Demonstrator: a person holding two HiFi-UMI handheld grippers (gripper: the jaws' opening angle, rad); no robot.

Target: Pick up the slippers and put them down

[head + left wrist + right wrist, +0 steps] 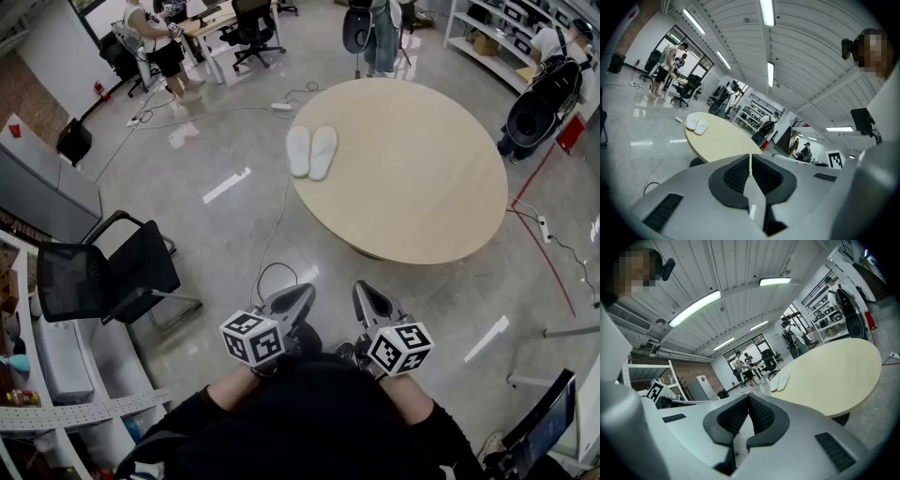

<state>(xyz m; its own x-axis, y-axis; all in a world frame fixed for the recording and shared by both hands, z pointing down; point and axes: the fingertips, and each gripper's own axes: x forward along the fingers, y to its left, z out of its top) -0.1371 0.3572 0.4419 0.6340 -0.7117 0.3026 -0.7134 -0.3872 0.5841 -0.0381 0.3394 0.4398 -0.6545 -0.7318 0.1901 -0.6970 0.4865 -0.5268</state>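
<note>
Two white slippers (pixel 311 151) lie side by side at the far left edge of a round beige table (pixel 412 178). The pair also shows small and far off in the left gripper view as slippers (pixel 695 124) and in the right gripper view as slippers (pixel 779 381). My left gripper (pixel 302 294) and right gripper (pixel 364 293) are held close to the person's body, well short of the table. Both are shut with nothing between the jaws. In the gripper views the left gripper (pixel 750 160) and right gripper (pixel 748 399) have their pads pressed together.
A black office chair (pixel 108 272) stands on the floor to the left, beside a shelf unit (pixel 37 375). Cables (pixel 277 225) trail over the grey floor toward the table. People stand at a desk (pixel 211 21) far back and by shelves (pixel 497 42) at the right.
</note>
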